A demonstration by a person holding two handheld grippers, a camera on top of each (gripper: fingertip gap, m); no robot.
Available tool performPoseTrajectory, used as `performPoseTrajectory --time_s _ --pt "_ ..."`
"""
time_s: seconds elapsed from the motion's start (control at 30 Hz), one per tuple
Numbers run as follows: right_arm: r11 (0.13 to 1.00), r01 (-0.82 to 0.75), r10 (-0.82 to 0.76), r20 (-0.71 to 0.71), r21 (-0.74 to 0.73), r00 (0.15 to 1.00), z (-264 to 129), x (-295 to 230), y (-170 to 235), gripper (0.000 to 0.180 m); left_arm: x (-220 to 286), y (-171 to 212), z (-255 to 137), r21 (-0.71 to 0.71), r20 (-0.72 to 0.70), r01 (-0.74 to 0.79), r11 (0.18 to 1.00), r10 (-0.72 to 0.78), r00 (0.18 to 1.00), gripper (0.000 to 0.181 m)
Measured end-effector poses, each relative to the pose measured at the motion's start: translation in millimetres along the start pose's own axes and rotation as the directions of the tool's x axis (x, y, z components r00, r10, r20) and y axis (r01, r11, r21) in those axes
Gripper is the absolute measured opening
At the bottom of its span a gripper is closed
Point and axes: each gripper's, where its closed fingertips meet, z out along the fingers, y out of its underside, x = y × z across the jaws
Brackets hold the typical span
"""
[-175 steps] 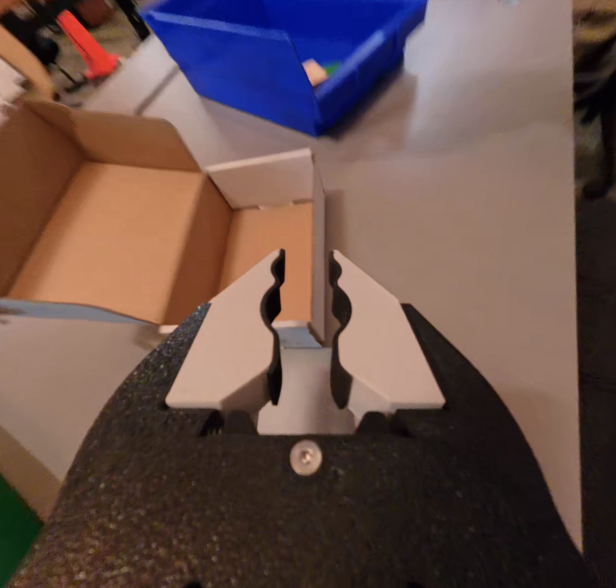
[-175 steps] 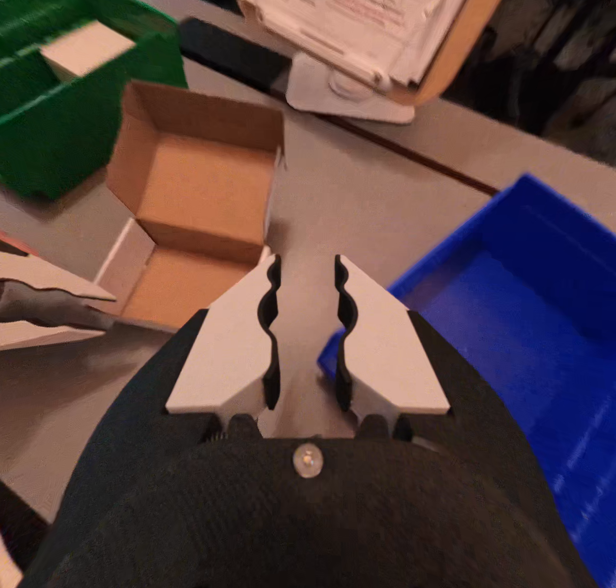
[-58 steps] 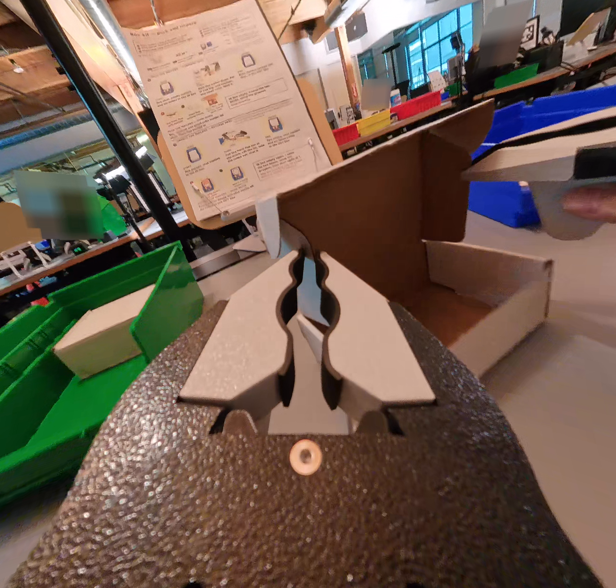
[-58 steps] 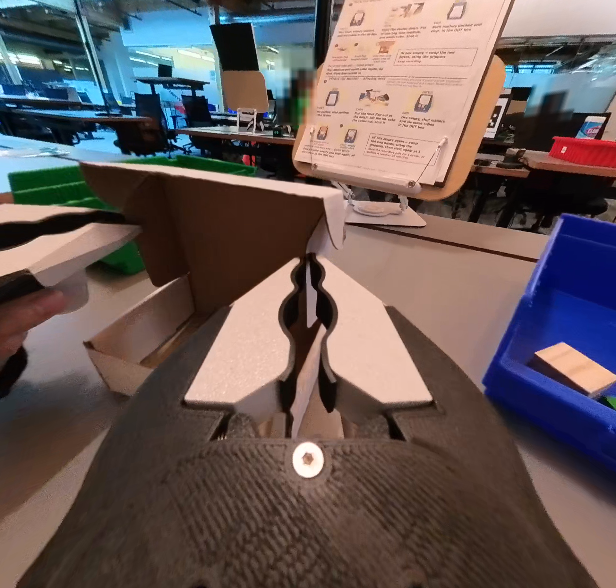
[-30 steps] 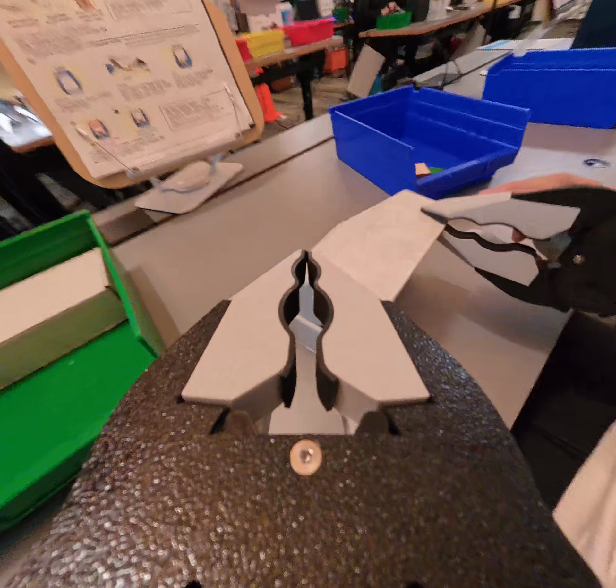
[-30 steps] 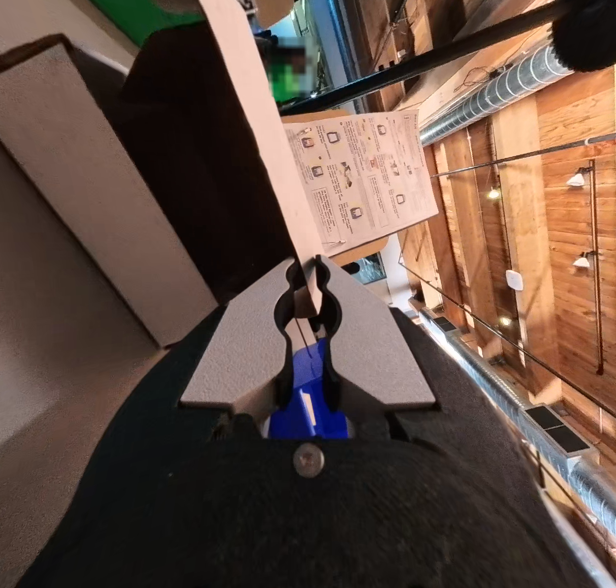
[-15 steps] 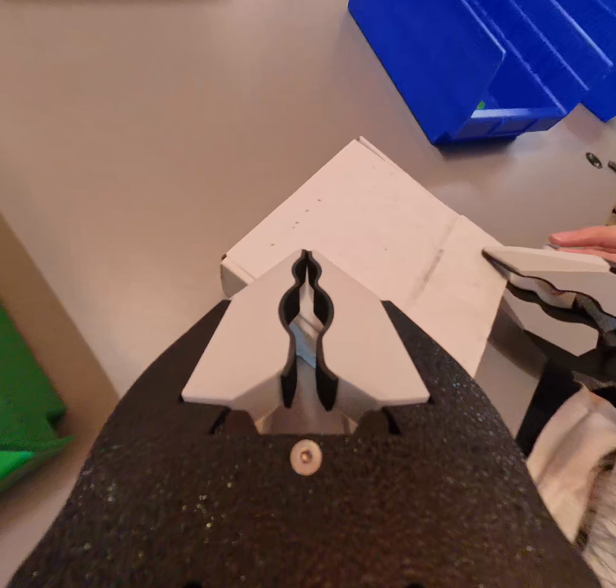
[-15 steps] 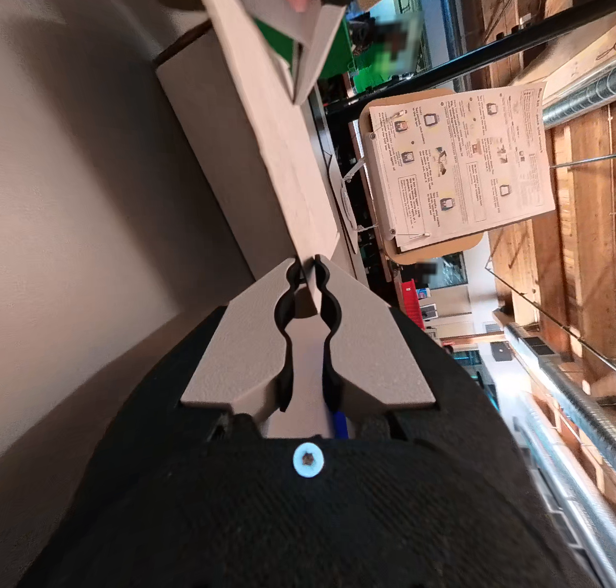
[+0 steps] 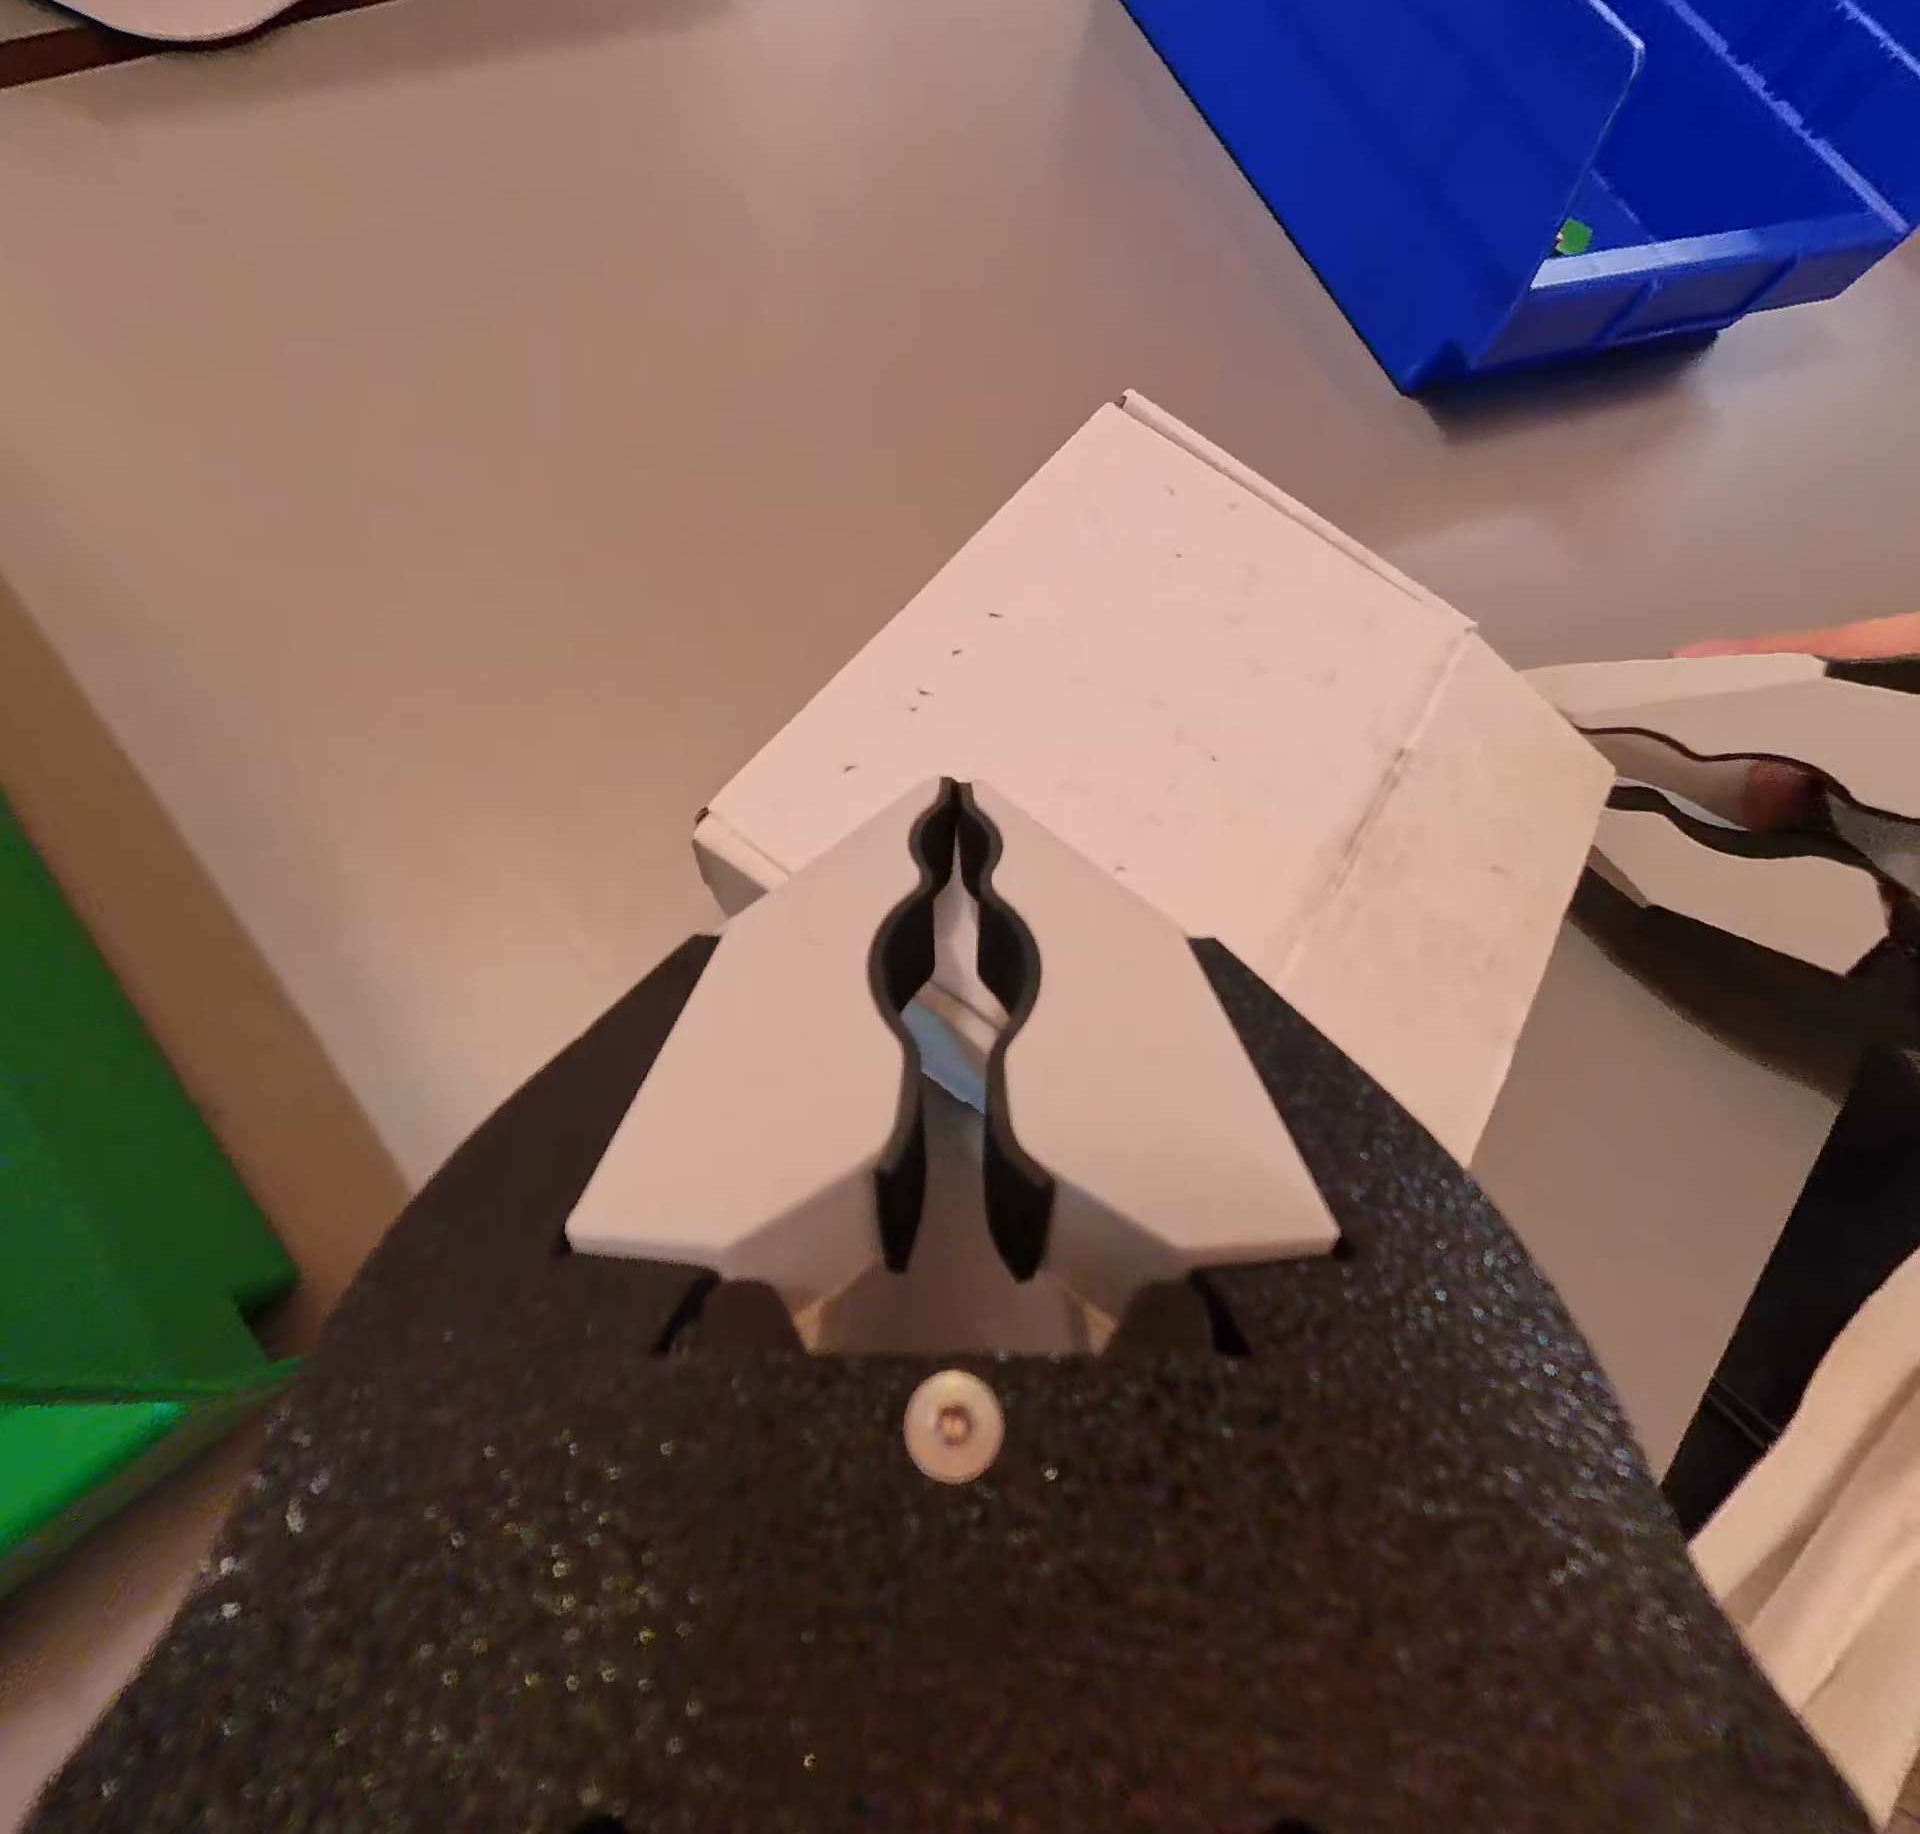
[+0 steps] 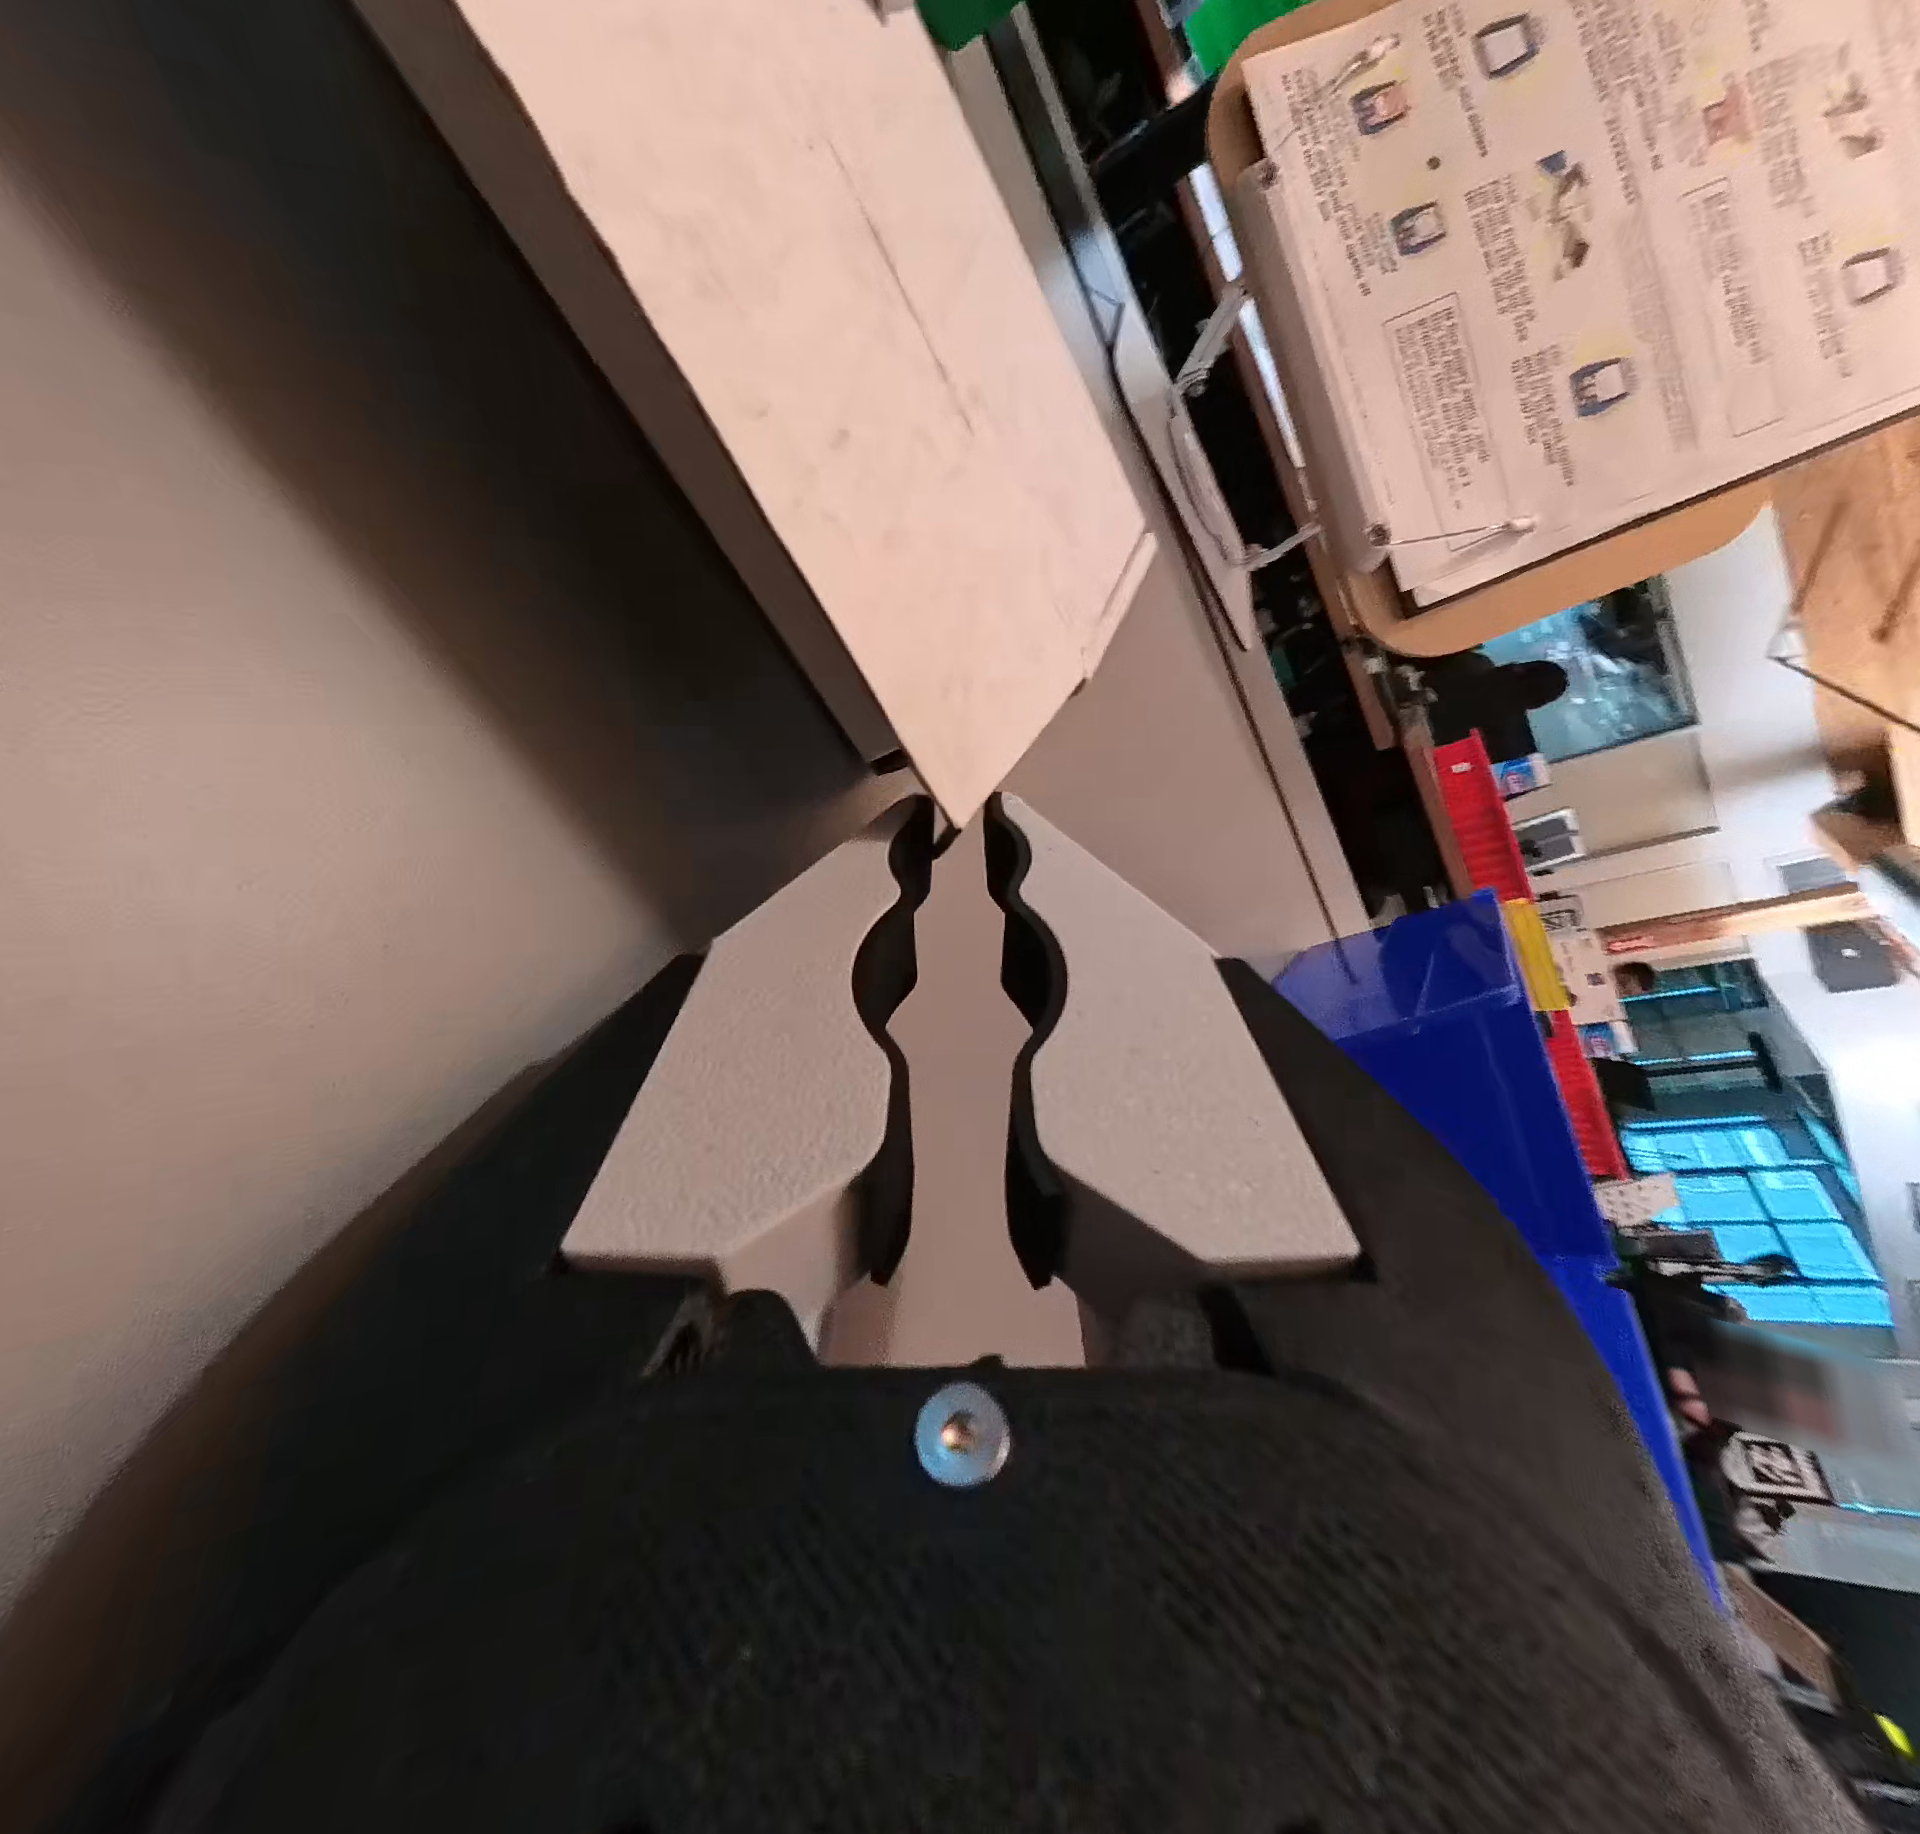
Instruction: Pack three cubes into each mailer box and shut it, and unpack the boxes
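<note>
Mailer box [image 9: 1174, 683] lid down, left tool [image 9: 954, 797] pinching it.

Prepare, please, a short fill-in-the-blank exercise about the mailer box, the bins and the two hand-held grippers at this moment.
1. The lid of the white mailer box is folded ____ over the box.
2. The left hand-held gripper is ____ on a flap of the box.
3. The bin beyond the box is ____ in colour.
4. The right hand-held gripper has a small ____ between its fingertips, at the box's corner.

Missing words: down; shut; blue; gap
</note>
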Motion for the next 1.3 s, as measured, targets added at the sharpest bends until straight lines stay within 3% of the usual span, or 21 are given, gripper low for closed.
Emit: performPoseTrajectory --time_s 0.27,0.53,0.87,1.03,1.07,1.2,1.3 --pt "0.980 -0.192 0.178 0.192 0.054 0.965 -3.7 -5.2 -5.5 0.008 0.2 0.5 0.3 0.004 0.017 0.000 1.000 0.000 1.000 0.000" --pt "0.974 -0.222 0.191 0.370 0.044 0.909 3.9 -15.9 -4.7 0.010 -2.4 -0.2 0.8 0.000 0.016 0.015 1.000 -0.015 1.000 0.000" --pt "0.995 0.095 -0.093 0.174 -0.003 0.980 29.2 -2.5 10.7 0.013 -4.7 -1.0 1.5 0.014 0.050 -0.004 1.000 0.003 0.999 0.000" --pt "0.997 -0.044 0.023 0.289 0.068 0.957 3.8 10.8 5.1 0.041 -4.7 -1.2 1.6 0.027 0.035 0.010 1.000 -0.011 0.999 0.000" --pt "0.990 -0.098 0.062 0.300 0.104 0.952 -3.4 20.8 -1.0 0.040 -5.2 -1.6 1.7 0.028 0.036 0.012 1.000 -0.013 0.999 0.000" --pt "0.911 -0.317 0.233 0.304 0.264 0.924 -12.0 69.4 -34.1 0.006 -5.2 -2.7 3.8 0.019 0.052 -0.008 1.000 0.007 0.999 0.000" --pt "0.893 -0.333 0.157 0.484 0.302 0.861 -13.3 57.1 -58.9 0.000 -5.2 -2.6 4.0 0.010 0.070 -0.028 1.000 0.027 0.997 0.000"
